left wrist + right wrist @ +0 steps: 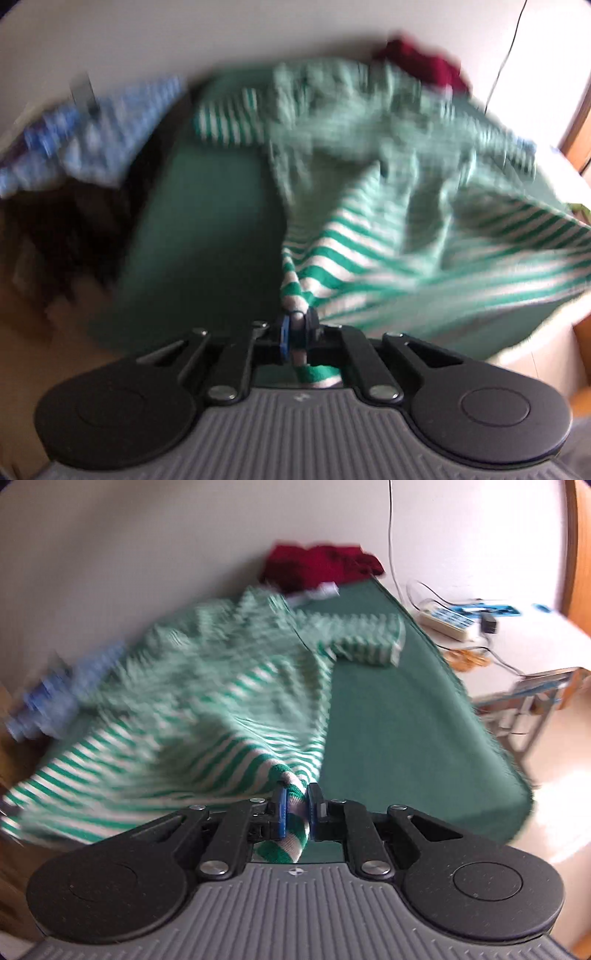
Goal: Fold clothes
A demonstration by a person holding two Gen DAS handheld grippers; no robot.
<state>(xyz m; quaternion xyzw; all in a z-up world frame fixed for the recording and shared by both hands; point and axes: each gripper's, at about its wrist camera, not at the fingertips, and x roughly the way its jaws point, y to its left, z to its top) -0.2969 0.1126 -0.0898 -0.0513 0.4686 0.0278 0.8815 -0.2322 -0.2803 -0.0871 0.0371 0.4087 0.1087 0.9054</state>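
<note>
A green-and-white striped shirt (pixel 388 229) hangs stretched above the dark green table cloth (pixel 207 229), blurred by motion. My left gripper (pixel 297 325) is shut on one corner of its hem. In the right wrist view the same striped shirt (pixel 192 716) spreads to the left, one sleeve (pixel 365 642) lying on the green cloth (pixel 399 731). My right gripper (pixel 297 805) is shut on another corner of the shirt, with fabric bunched between the blue pads.
A dark red garment (pixel 321 566) lies at the table's far end, also in the left wrist view (pixel 421 62). A blue patterned garment (pixel 96 136) lies at the left (pixel 48 698). A power strip with cables (pixel 454 618) and a small stand (pixel 532 698) sit on the floor at right.
</note>
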